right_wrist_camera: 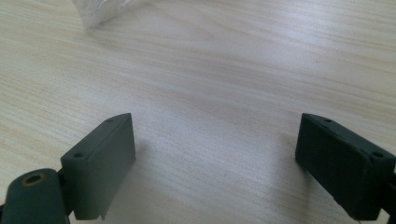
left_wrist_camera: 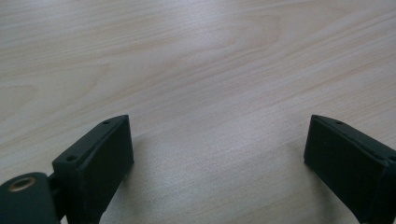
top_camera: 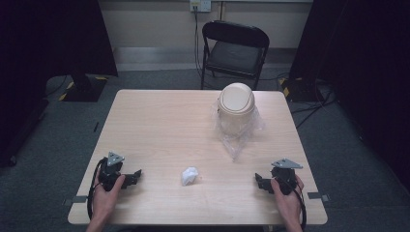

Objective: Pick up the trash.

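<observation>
A small beige bin (top_camera: 236, 109) with a domed swing lid stands at the far right of the table, on a crumpled clear plastic bag (top_camera: 234, 143). A crumpled white paper ball (top_camera: 189, 176) lies near the front middle. My left gripper (top_camera: 136, 176) rests at the front left, held by a hand, open with bare wood between its jaws (left_wrist_camera: 219, 144). My right gripper (top_camera: 259, 182) rests at the front right, also open and holding nothing (right_wrist_camera: 217, 140). A corner of the white paper (right_wrist_camera: 100, 10) shows at the top left of the right gripper view.
The light wooden table (top_camera: 159, 125) stands on grey carpet. A black folding chair (top_camera: 233, 50) is behind the far edge. Dark curtains and stand bases flank the table on both sides.
</observation>
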